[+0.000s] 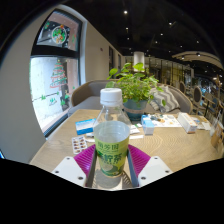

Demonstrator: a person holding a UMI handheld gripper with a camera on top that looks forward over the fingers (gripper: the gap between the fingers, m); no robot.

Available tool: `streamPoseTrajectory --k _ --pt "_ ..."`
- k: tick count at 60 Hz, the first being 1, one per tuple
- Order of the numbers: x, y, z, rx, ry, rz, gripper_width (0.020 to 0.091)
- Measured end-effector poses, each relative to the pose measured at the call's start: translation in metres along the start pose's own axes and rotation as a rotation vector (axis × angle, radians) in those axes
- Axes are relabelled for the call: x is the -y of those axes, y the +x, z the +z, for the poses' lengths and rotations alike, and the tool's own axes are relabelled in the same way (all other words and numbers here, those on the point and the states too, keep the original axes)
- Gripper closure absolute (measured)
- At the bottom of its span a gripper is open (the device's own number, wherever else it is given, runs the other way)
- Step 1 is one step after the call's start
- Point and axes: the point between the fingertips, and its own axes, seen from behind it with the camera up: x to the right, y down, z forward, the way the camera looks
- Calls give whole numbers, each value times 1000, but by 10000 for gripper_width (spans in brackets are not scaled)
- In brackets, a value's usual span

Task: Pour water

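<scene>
Between your gripper [111, 165] fingers stands the water bottle [111, 135], and it looks as though you've got it: both magenta pads [85, 158] sit tight against its green label, one each side, so I'd call the jaws closed on the bottle. It's upright, long axis running straight up from the fingers, white cap [111, 97] on top and apparently not yet off. Water fills most of it. Beyond the bottle, on the wooden table [175, 148], a potted plant [133, 83] stands directly behind it, a small white cup-like thing [147, 124] a little to the right, a blue pack [87, 126] to the left. I can't tell which vessel you're meant to fill. My guess: the pour turns on tipping that upright axis toward the target, and the cap needs sorting first.
</scene>
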Motion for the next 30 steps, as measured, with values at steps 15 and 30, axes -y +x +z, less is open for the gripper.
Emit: streamPoseTrajectory --k 15,30 --pt "12 10 -16 53 -9 68 701" --pt "103 86 -82 140 95 353 702"
